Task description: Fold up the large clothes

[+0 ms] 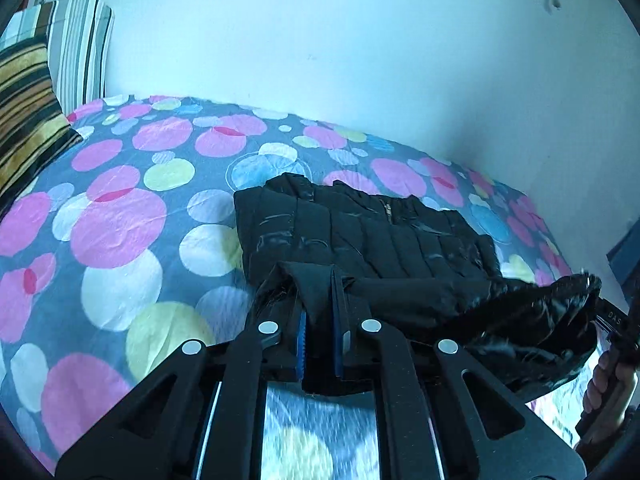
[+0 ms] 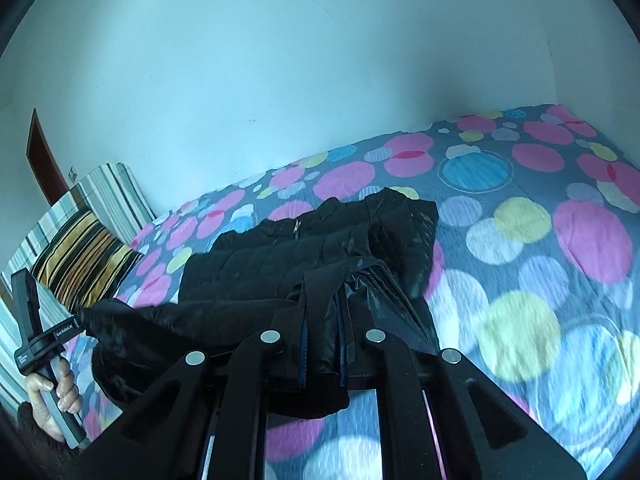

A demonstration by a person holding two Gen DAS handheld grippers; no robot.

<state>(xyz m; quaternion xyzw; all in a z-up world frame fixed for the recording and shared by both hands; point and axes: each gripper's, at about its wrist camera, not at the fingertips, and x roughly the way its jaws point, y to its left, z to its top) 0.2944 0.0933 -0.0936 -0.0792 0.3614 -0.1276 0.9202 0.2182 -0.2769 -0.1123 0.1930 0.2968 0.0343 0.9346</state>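
A black quilted puffer jacket (image 1: 360, 232) lies on the bed, its near edge lifted between both grippers. My left gripper (image 1: 320, 320) is shut on a black fabric corner of the jacket's edge. My right gripper (image 2: 322, 336) is shut on the other corner, near a zip; the jacket also shows in the right wrist view (image 2: 280, 256). The lifted edge hangs stretched between the two grippers above the sheet. The far part of the jacket rests flat on the bed. Each gripper shows at the edge of the other's view, held by a hand.
The bed has a grey sheet with pink, white, yellow and blue circles (image 1: 120, 220). Striped pillows (image 1: 36, 92) stand at the bed's head, also seen in the right wrist view (image 2: 84, 256). A pale wall (image 1: 320, 40) runs along the far side.
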